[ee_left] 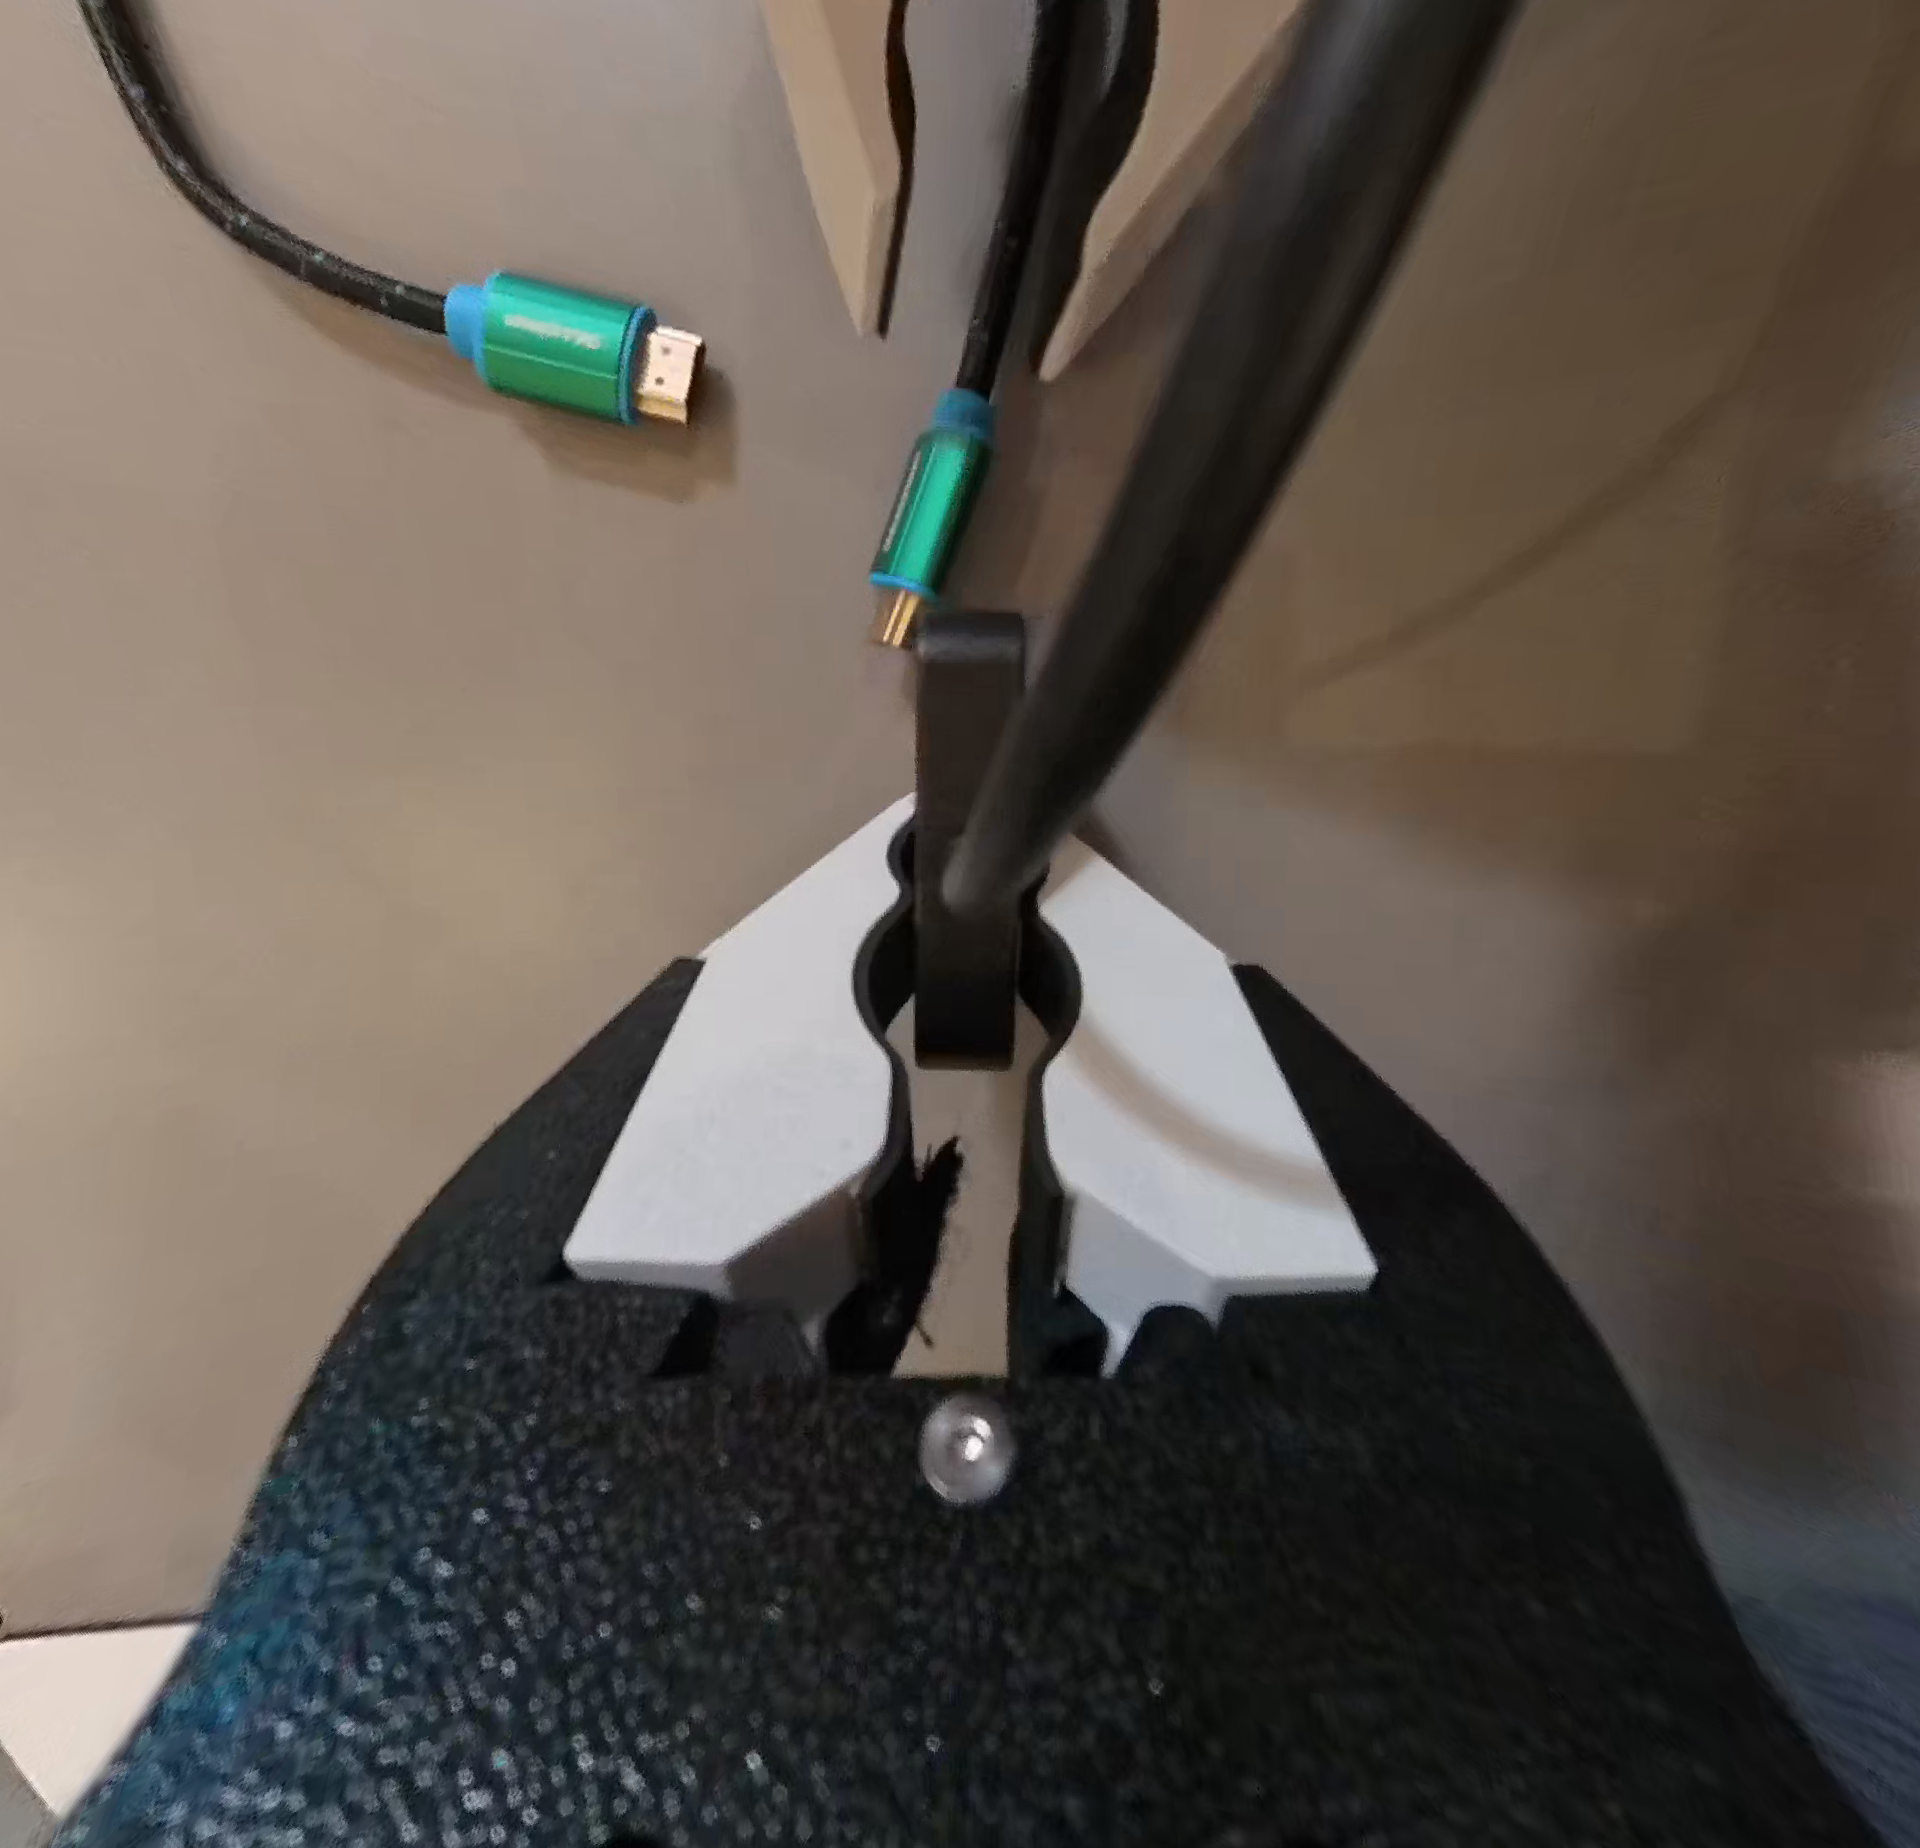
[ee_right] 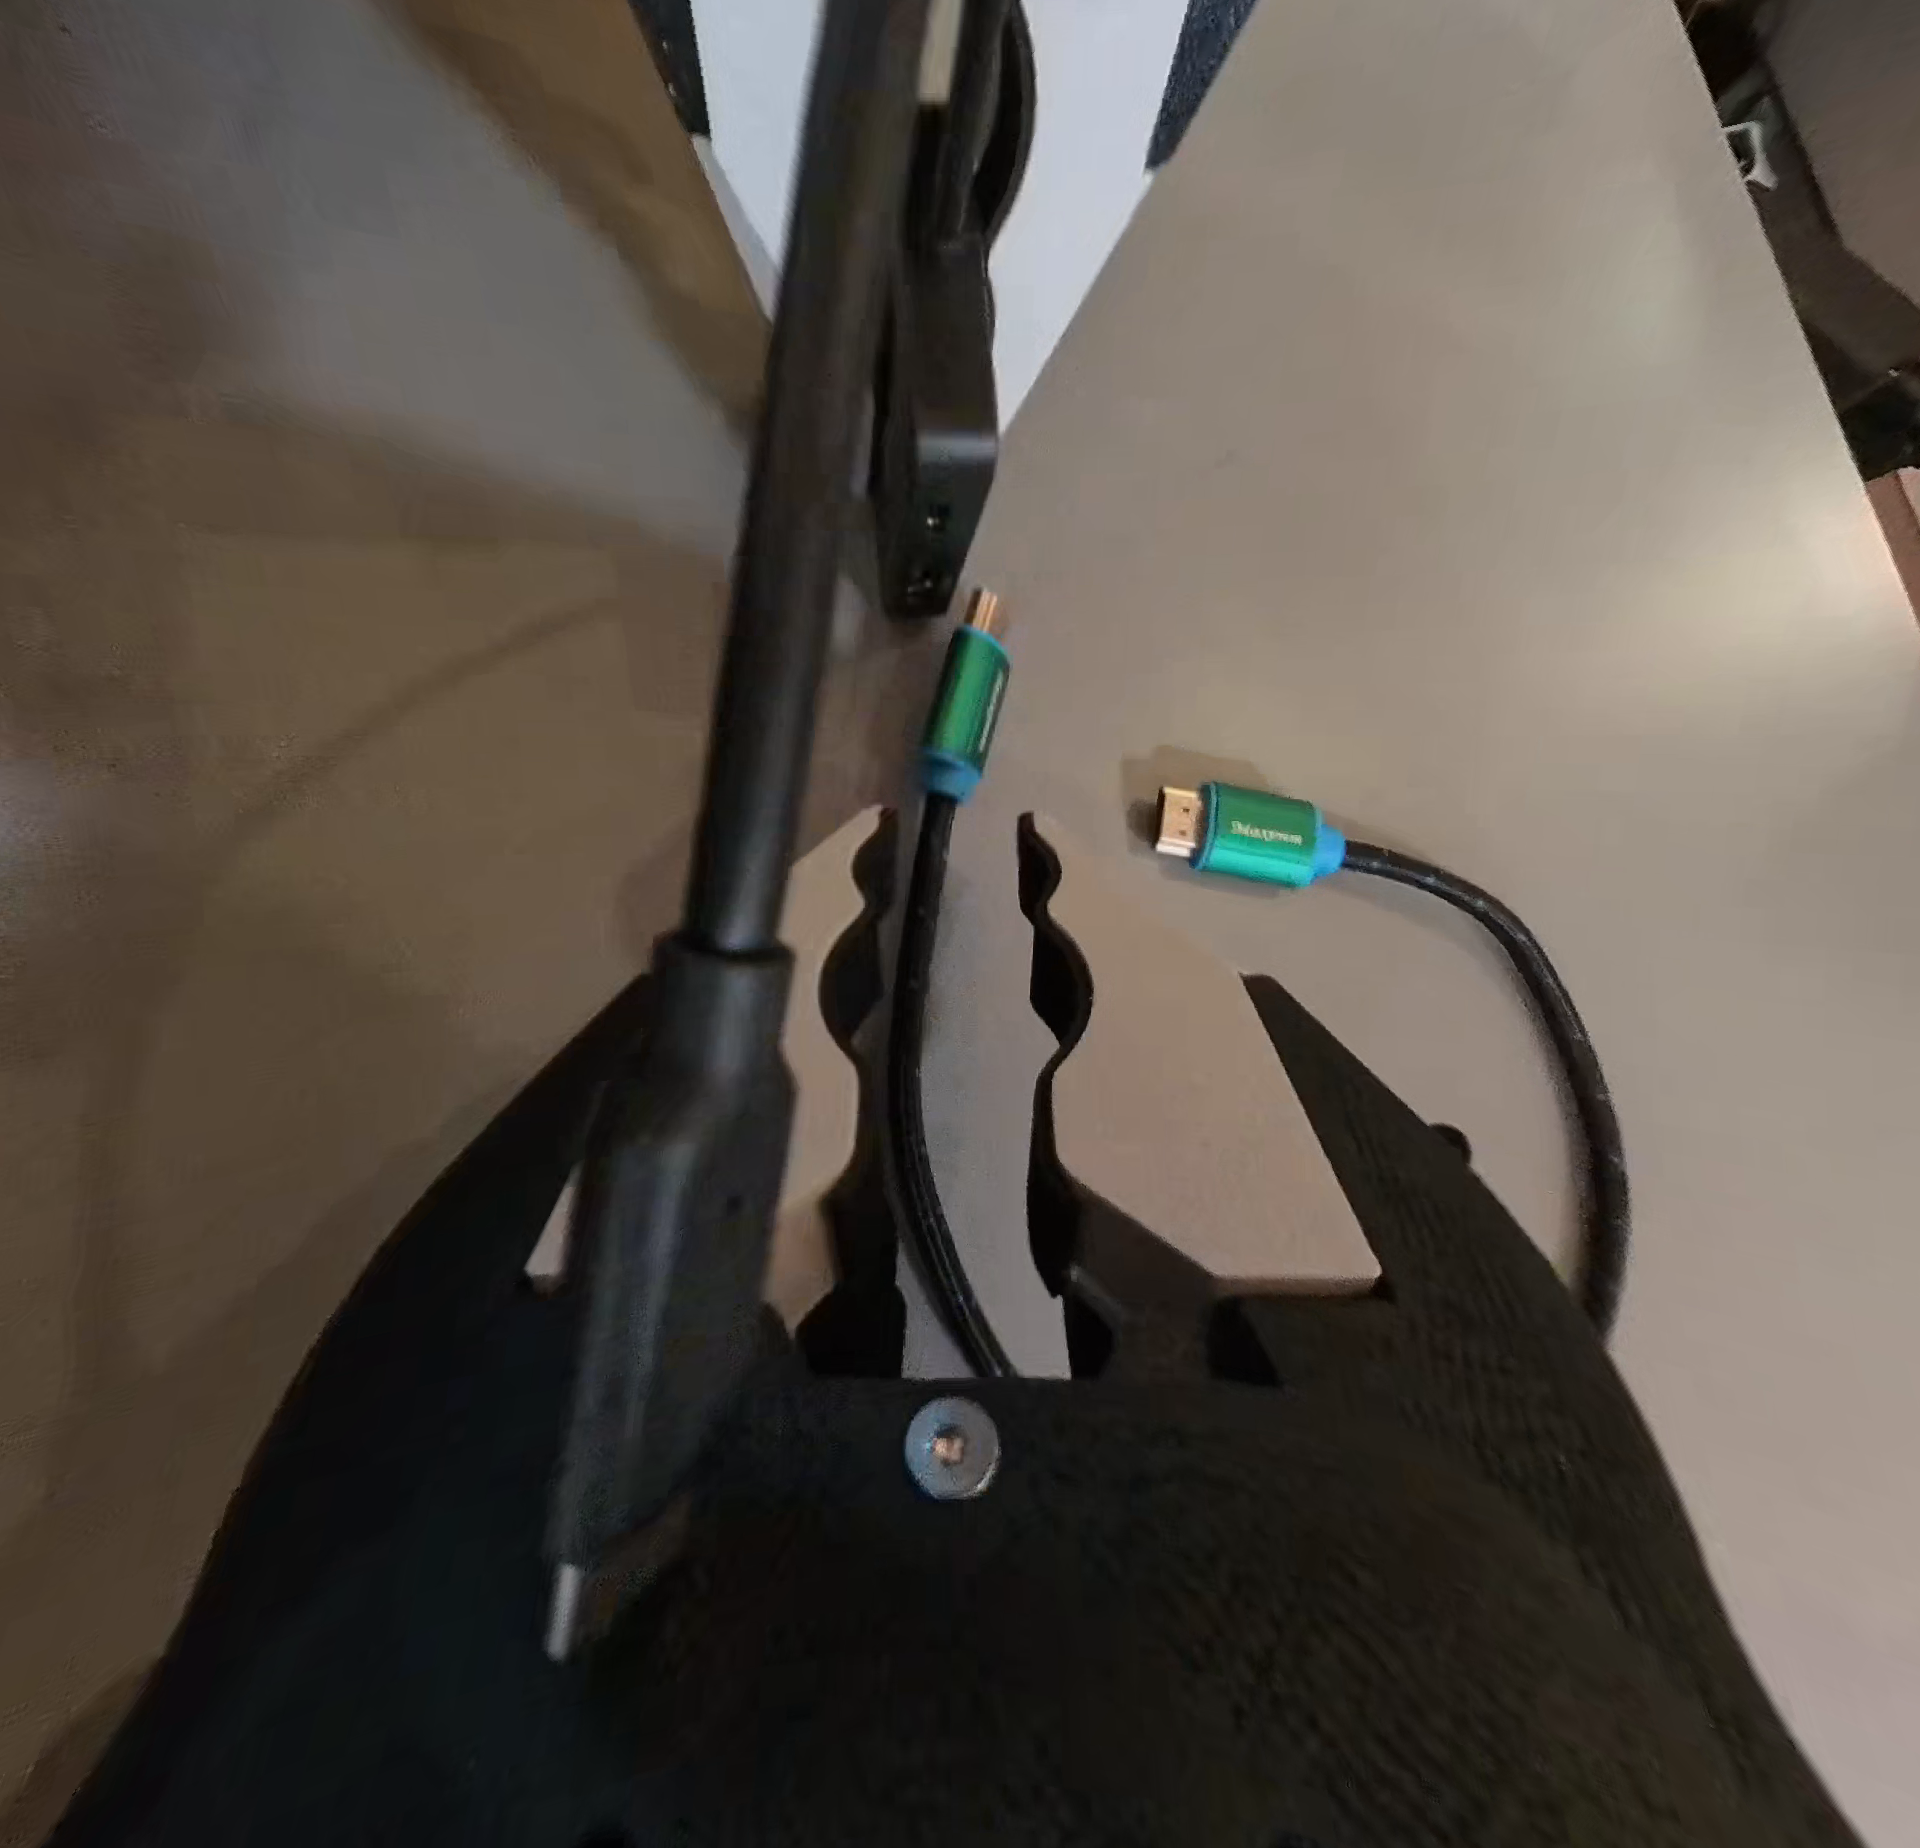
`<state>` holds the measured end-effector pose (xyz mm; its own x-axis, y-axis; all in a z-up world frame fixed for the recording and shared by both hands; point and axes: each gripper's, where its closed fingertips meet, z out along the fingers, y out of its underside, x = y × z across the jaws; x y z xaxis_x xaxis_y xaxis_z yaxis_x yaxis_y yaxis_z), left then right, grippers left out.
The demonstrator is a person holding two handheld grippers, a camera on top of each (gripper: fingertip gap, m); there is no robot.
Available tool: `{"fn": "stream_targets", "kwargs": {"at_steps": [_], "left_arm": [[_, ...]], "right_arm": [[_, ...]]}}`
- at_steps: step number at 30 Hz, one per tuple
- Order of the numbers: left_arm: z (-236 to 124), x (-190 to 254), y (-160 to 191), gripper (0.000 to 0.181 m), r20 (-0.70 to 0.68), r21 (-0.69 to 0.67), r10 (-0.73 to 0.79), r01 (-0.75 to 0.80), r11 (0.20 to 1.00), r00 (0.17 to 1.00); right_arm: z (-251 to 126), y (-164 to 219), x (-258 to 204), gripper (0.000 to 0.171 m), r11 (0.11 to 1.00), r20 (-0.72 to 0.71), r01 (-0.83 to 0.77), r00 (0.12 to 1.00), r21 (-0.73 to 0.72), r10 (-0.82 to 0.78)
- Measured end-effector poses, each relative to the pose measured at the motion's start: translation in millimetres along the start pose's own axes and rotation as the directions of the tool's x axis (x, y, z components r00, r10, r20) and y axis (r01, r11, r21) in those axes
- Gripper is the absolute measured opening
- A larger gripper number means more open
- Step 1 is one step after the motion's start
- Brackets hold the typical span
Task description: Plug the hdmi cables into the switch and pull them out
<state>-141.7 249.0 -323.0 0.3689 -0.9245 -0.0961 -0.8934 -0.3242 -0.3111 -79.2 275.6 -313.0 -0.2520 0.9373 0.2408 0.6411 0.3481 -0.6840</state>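
My left gripper (ee_left: 977,832) has white fingers (ee_left: 769,1050) and is shut on the small black switch (ee_left: 966,718), seen edge-on. The switch also shows in the right wrist view (ee_right: 935,468). One green HDMI plug (ee_left: 925,520) lies with its gold tip just beside the switch's far end, not inserted. In the right wrist view this plug (ee_right: 961,702) sits just past my right gripper (ee_right: 956,822), which is open, with the plug's braided cable (ee_right: 914,1019) running between the fingers. A second green plug (ee_right: 1257,832), also in the left wrist view (ee_left: 561,354), lies loose on the table.
A thick black cable (ee_left: 1247,344) runs from the left gripper towards the right one. Its black plug (ee_right: 665,1279) rests across the right gripper's left side. The tan tabletop (ee_right: 1455,448) has a gap at the far end. Dark equipment (ee_right: 1849,240) stands at the right edge.
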Motion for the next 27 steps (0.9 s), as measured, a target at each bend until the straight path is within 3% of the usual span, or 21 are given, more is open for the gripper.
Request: {"fn": "stream_targets", "kwargs": {"at_steps": [4, 10, 14, 17, 19, 21, 24, 27], "left_arm": [[0.6, 0.1, 1.0, 0.011, -0.009, 0.009, -0.008, 0.008, 1.0, 1.0], [1.2, -1.0, 1.5, 0.011, 0.009, 0.014, 0.044, -0.044, 0.999, 0.999], [0.0, -9.5, 3.0, 0.011, 0.082, 0.0, 0.118, -0.118, 0.993, 0.99], [-4.4, -21.0, -7.7, 0.011, 0.208, 0.031, 0.219, -0.23, 0.973, 0.953], [-14.3, -34.3, -18.3, 0.011, 0.357, 0.035, 0.288, -0.321, 0.946, 0.889], [-32.8, -50.9, -29.5, 0.011, 0.531, 0.01, 0.329, -0.394, 0.919, 0.781], [-65.0, -63.6, -48.4, 0.011, 0.714, -0.028, 0.35, -0.474, 0.88, 0.606], [-81.6, -62.1, -64.7, 0.011, 0.799, -0.073, 0.371, -0.535, 0.842, 0.474]], "right_arm": [[11.2, -4.7, -2.7, 0.024, 1.0, -0.009, 0.005, 1.0, 0.005, -0.005], [17.6, -5.0, -0.6, 0.009, 0.999, -0.046, 0.027, 0.999, -0.029, -0.028], [5.4, -12.9, -11.3, 0.01, 0.988, 0.143, -0.142, 0.981, 0.053, 0.133], [-3.7, -17.5, -5.2, 0.01, 0.978, 0.148, -0.183, 0.975, 0.095, 0.168], [-9.4, -17.7, 4.3, 0.01, 0.985, 0.056, -0.136, 0.99, 0.103, 0.131], [-23.2, -21.9, 25.6, 0.009, 0.992, -0.153, -0.039, 0.987, 0.122, 0.058], [-50.9, -32.5, 47.3, 0.008, 0.987, -0.414, 0.108, 0.909, 0.115, -0.051], [-60.4, -38.0, 50.9, 0.009, 0.974, -0.534, 0.228, 0.826, 0.022, -0.181]]}}
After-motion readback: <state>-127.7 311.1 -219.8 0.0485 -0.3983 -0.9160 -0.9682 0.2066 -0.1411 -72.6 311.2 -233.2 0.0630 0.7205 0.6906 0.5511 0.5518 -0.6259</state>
